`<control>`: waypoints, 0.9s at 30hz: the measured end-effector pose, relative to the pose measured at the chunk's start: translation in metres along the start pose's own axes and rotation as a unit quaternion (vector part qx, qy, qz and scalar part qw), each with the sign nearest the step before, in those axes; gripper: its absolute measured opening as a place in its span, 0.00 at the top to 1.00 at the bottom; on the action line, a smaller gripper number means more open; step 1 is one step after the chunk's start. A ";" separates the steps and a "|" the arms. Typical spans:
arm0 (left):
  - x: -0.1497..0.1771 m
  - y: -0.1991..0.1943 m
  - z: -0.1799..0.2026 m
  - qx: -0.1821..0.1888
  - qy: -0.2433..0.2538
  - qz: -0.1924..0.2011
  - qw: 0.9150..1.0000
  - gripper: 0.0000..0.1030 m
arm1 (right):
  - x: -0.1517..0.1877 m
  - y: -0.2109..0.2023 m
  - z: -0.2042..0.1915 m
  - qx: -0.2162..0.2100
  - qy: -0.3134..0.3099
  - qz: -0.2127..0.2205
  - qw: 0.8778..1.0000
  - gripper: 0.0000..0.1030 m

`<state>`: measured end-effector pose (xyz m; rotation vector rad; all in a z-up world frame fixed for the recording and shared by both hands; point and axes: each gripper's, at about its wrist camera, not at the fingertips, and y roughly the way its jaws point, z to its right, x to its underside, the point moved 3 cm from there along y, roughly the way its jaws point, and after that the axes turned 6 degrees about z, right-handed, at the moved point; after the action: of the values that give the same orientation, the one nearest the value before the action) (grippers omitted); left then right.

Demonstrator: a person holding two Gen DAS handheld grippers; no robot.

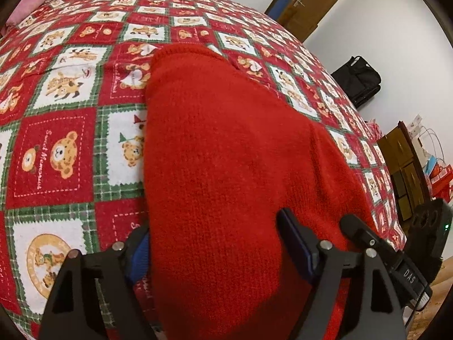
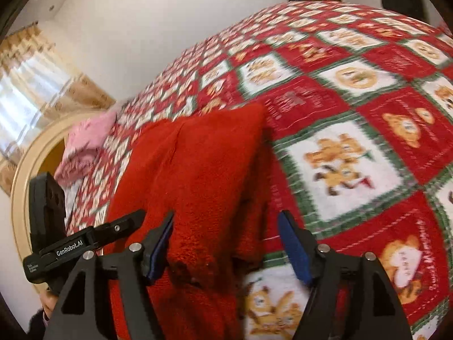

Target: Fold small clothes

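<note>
A red knitted sweater [image 1: 226,155] lies lengthwise on the bear-patterned red, white and green bedspread [image 1: 56,147]. My left gripper [image 1: 216,249] stands open over its near end. The cloth fills the gap between the blue pads, and the right finger [image 1: 294,243] rests above the knit. In the right wrist view the same sweater [image 2: 203,170] shows a raised folded edge. My right gripper [image 2: 228,246] is open around that edge. Its left pad [image 2: 160,246] is against the cloth, while its right pad [image 2: 294,249] stands apart over the bedspread [image 2: 339,164].
A pink cloth [image 2: 85,141] lies by the curved wooden headboard [image 2: 25,175] at the far end of the bed. Beyond the bed's other side are a black bag [image 1: 356,79], a brown door [image 1: 308,2] and a wooden cabinet [image 1: 402,164]. A curtained window [image 2: 31,90] is at the left.
</note>
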<state>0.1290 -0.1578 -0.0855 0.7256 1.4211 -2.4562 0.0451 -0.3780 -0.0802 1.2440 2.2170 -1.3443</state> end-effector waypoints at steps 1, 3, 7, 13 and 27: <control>0.000 0.000 0.000 0.000 -0.002 0.001 1.000 0.20 | 0.001 0.001 0.002 -0.005 0.009 0.000 1.000 0.27; 0.000 0.000 0.000 -0.001 -0.001 0.002 1.000 0.20 | 0.003 0.003 -0.002 0.001 0.004 0.004 1.000 0.23; 0.001 0.000 0.000 0.004 -0.006 0.002 1.000 0.21 | 0.010 0.015 -0.029 -0.006 -0.053 -0.012 0.999 0.16; 0.001 -0.002 -0.002 0.009 -0.009 0.008 1.000 0.27 | 0.011 0.023 -0.045 -0.009 -0.085 -0.019 0.996 0.50; -0.007 -0.025 0.005 -0.012 0.022 0.049 0.998 0.57 | 0.017 0.005 -0.084 0.042 -0.186 0.015 0.981 0.64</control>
<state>0.1230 -0.1497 -0.0606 0.8293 1.3915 -2.3595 0.0555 -0.2989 -0.0483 0.9512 1.8930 -1.5287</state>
